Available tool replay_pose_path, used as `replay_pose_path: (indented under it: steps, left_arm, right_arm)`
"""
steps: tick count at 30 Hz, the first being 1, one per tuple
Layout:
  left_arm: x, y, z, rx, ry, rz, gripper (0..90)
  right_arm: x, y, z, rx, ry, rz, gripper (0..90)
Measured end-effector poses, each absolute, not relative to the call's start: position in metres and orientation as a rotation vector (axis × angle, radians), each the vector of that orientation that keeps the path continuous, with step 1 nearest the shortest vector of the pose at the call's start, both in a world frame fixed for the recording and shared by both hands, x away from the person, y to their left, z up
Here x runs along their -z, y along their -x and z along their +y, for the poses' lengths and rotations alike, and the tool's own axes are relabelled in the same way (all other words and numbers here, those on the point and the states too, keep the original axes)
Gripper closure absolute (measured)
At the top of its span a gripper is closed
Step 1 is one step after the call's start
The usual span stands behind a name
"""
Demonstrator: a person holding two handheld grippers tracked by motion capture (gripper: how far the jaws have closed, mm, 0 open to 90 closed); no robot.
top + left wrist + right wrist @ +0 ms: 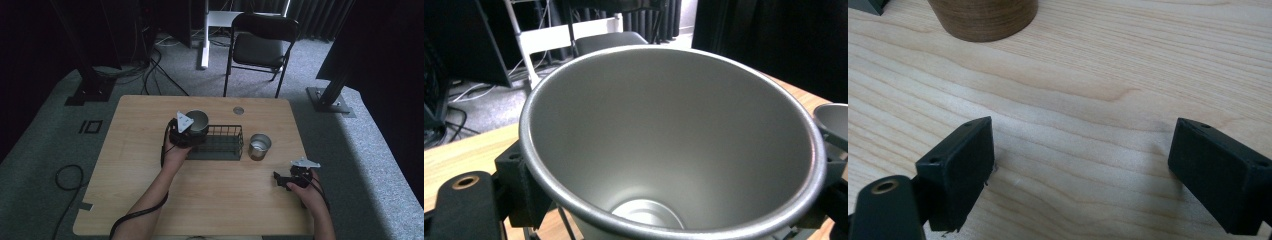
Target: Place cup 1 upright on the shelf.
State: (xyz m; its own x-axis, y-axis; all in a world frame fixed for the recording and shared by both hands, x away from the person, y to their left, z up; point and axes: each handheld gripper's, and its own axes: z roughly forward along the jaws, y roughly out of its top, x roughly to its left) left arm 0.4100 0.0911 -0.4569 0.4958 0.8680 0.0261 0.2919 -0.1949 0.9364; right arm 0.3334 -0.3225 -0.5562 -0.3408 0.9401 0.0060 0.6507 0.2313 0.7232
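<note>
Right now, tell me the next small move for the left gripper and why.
Probably lower the metal cup a little further and set it down in the wire basket. The left gripper is clamped on the cup, which sits above the basket's left end in the high view. The second cup stands on the table beside the basket, and the right gripper rests open.

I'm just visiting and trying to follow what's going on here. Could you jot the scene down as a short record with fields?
Setting: wooden table, a person working with two hand-held grippers
Left gripper: shut on a metal cup, held over the left end of a black wire basket
Held cup: upright, empty inside
Right gripper: jaws open, nothing between them, low over bare table near the right edge
Second metal cup: standing on the table just right of the basket
Background: black folding chair beyond the table
</note>
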Motion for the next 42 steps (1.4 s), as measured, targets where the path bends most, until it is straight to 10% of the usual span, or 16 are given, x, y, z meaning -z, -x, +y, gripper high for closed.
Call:
replay_pose_path:
  steps: [42]
  left_arm:
    - [0.471, -0.407, 0.09, -0.705, -1.715, 1.081, 1.3]
  right_arm:
    - [0.556, -0.333, -0.322, -0.893, -1.462, 2.076, 10.9]
